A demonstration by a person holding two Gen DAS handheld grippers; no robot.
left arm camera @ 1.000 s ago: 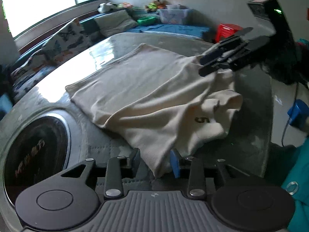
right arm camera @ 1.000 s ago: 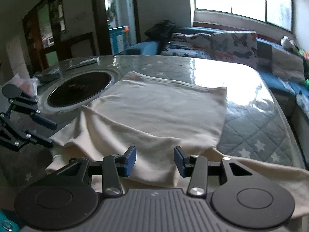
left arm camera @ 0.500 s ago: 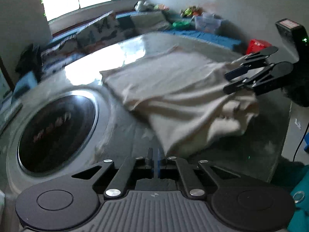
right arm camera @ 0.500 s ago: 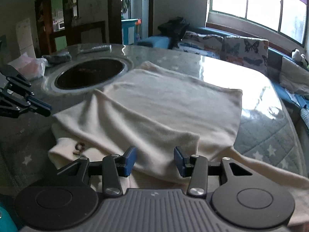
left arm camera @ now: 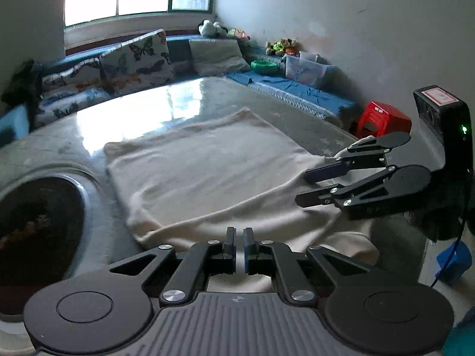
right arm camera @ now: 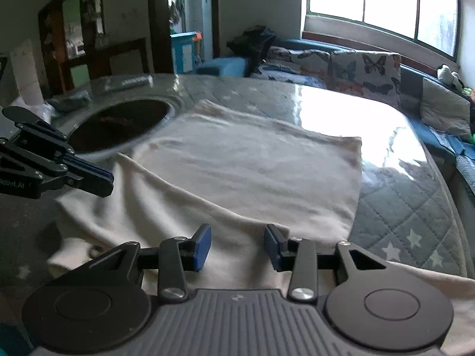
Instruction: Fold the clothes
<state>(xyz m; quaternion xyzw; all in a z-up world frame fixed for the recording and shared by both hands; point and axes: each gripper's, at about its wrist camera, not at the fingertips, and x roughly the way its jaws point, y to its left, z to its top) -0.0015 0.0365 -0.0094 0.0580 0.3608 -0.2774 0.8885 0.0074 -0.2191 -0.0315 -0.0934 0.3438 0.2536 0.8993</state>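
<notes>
A cream garment [left arm camera: 207, 172] lies spread on the glass-topped table [left arm camera: 148, 112], with one side folded over toward the near edge. My left gripper [left arm camera: 240, 237] is shut, its tips just over the garment's near edge. From the right wrist it shows at the left [right arm camera: 108, 179], against the garment [right arm camera: 252, 172]; I cannot tell whether fabric is pinched. My right gripper [right arm camera: 239, 247] is closing, its blue pads [right arm camera: 203, 246] either side of the folded edge and not pressing it. It also shows at the right [left arm camera: 304, 188], over the garment's side.
A round dark inset [left arm camera: 35, 225] sits in the table left of the garment [right arm camera: 118, 124]. Butterfly cushions [left arm camera: 136, 59] line a bench beyond. A red stool [left arm camera: 383, 118] and a blue object [left arm camera: 454, 258] are on the floor at the right. Small items [right arm camera: 68, 101] lie at the table's far left.
My left gripper went from open around the garment's tip to shut, swung away, then came back over the near edge. The right gripper's jaws have narrowed a little over the fold.
</notes>
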